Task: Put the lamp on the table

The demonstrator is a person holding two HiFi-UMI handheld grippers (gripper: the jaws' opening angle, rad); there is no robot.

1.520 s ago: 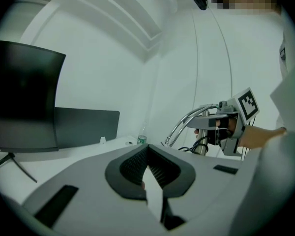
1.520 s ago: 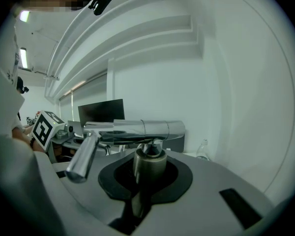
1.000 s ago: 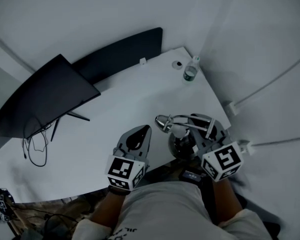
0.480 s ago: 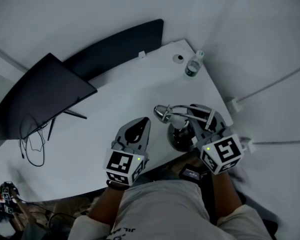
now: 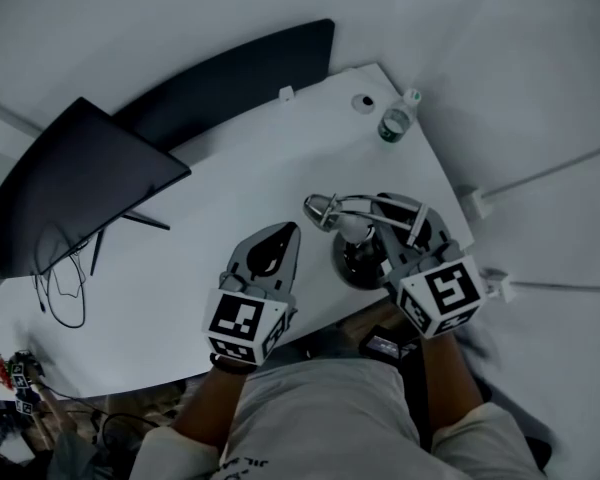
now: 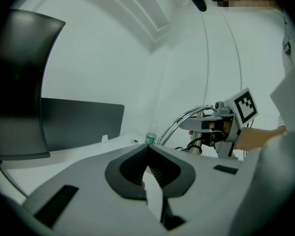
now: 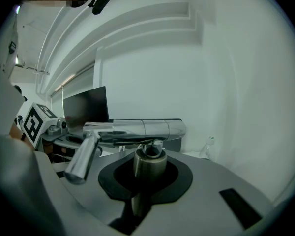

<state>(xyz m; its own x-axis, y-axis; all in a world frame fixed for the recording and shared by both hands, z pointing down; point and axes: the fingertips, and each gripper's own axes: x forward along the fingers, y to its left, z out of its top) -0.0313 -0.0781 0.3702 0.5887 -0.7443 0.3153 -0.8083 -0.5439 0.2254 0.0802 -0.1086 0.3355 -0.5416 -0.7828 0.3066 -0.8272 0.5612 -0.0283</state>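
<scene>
Right hand-held gripper (image 7: 149,175) clamps lamp (image 7: 137,130) (stem upright).

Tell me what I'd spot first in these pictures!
The shiny metal lamp grabs the eye first. The right tool is clamped on its post, at the near right part of the white table. Next comes the big dark monitor at the table's left side, and a small water bottle stands at the far right corner.
</scene>
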